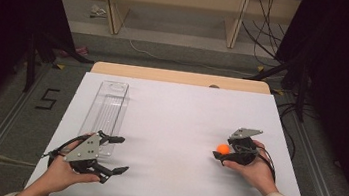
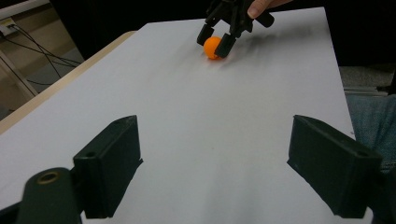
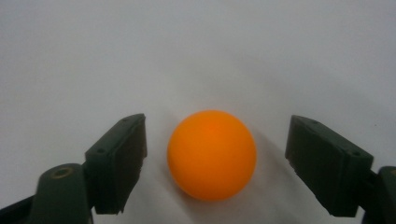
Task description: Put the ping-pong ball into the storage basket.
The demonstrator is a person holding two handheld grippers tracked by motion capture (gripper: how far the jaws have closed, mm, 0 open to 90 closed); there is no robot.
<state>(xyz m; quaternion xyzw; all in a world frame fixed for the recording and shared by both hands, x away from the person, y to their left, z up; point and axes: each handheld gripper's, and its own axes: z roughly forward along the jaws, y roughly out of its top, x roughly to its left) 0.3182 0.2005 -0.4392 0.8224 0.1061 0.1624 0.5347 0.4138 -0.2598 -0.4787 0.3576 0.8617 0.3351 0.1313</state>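
Note:
An orange ball (image 1: 223,148) lies on the white table (image 1: 174,128) at the right. My right gripper (image 1: 220,150) straddles the ball, and in the right gripper view the ball (image 3: 211,154) sits between the two jaws with a gap on each side, so the pads do not touch it. The left gripper view shows the same ball (image 2: 212,47) far off between the right gripper's fingers (image 2: 224,45). My left gripper (image 1: 118,154) rests at the table's near left, open, with nothing between its jaws (image 2: 215,172).
A clear plastic tray (image 1: 106,110) lies lengthwise on the left side of the table, its near end just beyond the left gripper. Beyond the table's far edge are a floor with cables and a wooden frame.

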